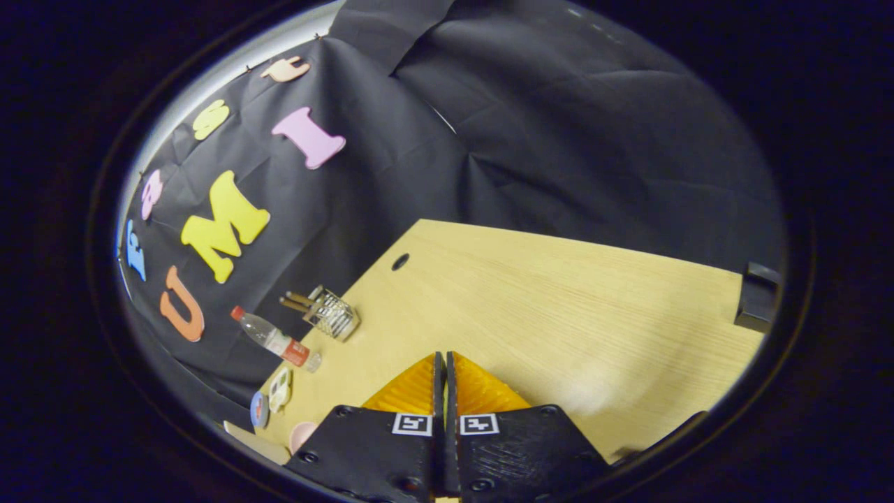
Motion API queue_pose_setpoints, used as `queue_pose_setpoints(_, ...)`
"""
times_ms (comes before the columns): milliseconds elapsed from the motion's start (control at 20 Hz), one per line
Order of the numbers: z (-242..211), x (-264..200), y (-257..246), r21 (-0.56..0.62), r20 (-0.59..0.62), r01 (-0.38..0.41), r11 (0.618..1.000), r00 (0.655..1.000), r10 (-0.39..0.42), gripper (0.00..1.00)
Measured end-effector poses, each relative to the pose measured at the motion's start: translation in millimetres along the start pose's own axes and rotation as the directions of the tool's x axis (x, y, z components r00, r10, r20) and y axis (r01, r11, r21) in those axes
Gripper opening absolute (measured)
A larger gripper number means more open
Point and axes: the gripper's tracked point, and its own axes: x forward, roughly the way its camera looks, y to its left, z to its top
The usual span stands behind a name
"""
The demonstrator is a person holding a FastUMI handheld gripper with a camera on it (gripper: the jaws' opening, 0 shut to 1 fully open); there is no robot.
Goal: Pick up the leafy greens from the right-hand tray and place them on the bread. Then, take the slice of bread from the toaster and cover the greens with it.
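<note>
Your hand-held gripper: clenched, empty, over pale wooden table. Far left: clear plastic bottle, wire mesh holder. Left-edge items cut off, unclear.

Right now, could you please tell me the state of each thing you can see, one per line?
gripper: fingers shut together, nothing between them, above the table.
water bottle: capped, standing near the table's edge by the cloth wall.
wire holder: upright beside the bottle, two brown sticks in it.
wooden table: bare ahead of the fingers.
dark box: resting at the table's far edge.
</note>
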Motion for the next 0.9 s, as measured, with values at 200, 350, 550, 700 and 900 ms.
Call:
queue_pose_setpoints(200,5.3,-38.4,51.2,-0.032,0.053,-0.094,0.995,0.994,0.096,0.0)
queue_pose_setpoints(350,-1.1,-64.9,92.8,-0.061,0.07,-0.169,0.984,0.982,0.173,0.0)
queue_pose_setpoints(550,-34.3,-92.3,149.3,-0.117,0.044,-0.27,0.956,0.96,0.276,0.0)
queue_pose_setpoints(700,-72.9,-102.8,185.5,-0.122,0.0,-0.338,0.933,0.94,0.341,0.0)
queue_pose_setpoints(900,-128.1,-106.8,226.1,-0.072,-0.047,-0.409,0.91,0.912,0.407,0.0)
